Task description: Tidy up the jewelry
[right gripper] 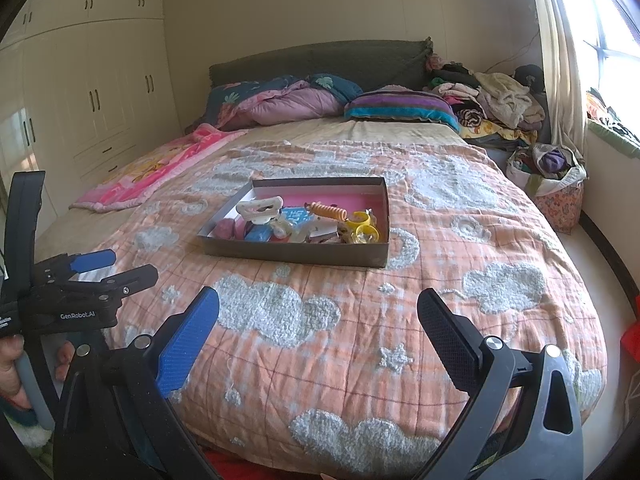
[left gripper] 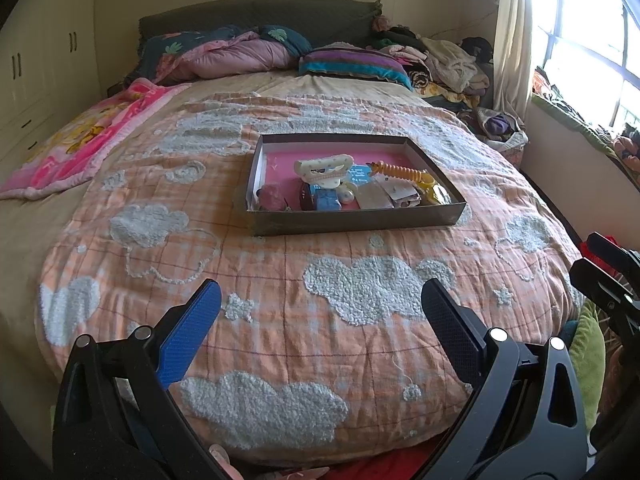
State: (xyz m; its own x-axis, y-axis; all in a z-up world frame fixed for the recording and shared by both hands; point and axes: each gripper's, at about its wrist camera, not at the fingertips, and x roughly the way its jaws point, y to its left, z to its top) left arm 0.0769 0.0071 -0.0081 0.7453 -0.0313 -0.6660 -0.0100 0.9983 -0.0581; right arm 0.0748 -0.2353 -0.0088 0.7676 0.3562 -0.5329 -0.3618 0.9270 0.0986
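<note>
Jewelry [left gripper: 352,188] sits in a shallow dark box [left gripper: 360,222] with a pink floor, placed near the middle of the bed [left gripper: 120,280] on an orange checked quilt [left gripper: 280,280] with fluffy white cloud patches. Contents are heaped toward the box's near side. What I can make out: a cream-coloured holder with a strand of pearls [left gripper: 324,168], an orange ridged coil piece [left gripper: 400,171], yellow rings at the right end [left gripper: 432,192], a blue block [left gripper: 328,200], a pink lump at the left end [left gripper: 272,196]. Smaller pieces are too jumbled to tell apart.

Left tongs [left gripper: 320,312]: held low at the foot of the bed, well short of the box, blades spread wide, nothing between them. One pad blue [left gripper: 192,332], the other black. From the right wrist view I see the same tool at the left edge [right gripper: 116,266], a hand [right gripper: 10,368] gripping its handle, tips parted.

Right tongs [right gripper: 318,316]: also low over the near quilt edge, spread wide, empty, pointing at the box [right gripper: 296,254] from slightly left of it. Its tips show at the right edge of the left view [left gripper: 600,256].

Surroundings: pink blanket [left gripper: 80,136] on the bed's left side, pillows and folded bedding at the dark headboard [right gripper: 320,60], clothes piled at the far right corner [right gripper: 492,100], wardrobe doors [right gripper: 100,92] on the left wall, bright window [right gripper: 616,20] on the right.
</note>
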